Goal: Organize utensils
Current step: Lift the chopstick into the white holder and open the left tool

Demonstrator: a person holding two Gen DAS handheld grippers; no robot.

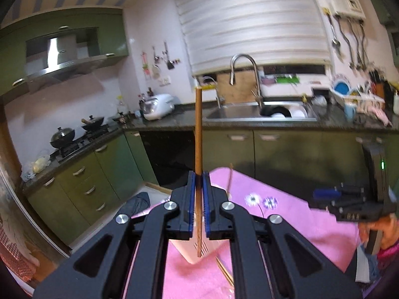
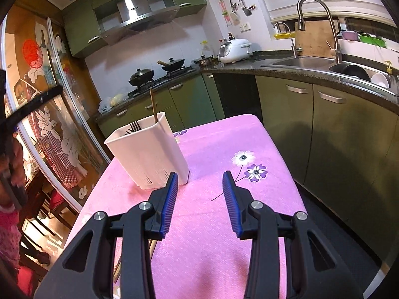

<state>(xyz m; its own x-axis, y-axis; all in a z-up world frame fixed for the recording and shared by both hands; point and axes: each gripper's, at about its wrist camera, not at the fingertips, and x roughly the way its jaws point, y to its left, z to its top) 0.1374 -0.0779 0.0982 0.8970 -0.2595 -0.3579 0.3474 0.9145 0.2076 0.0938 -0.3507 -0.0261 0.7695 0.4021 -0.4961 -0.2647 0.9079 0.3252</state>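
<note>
The left claw (image 1: 198, 194) grips a wooden chopstick (image 1: 198, 134) upright, directly above the white utensil holder (image 2: 149, 154). The right claw (image 2: 200, 199) gapes wide and empty over the pink surface (image 2: 212, 224).

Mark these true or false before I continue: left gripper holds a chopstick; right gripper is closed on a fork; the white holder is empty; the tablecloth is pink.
1. The left gripper is shut on a chopstick. True.
2. The right gripper holds a fork. False: it is open, holding nothing.
3. The white holder is empty. False: dark fork tines and a chopstick show inside.
4. The tablecloth is pink. True.
</note>
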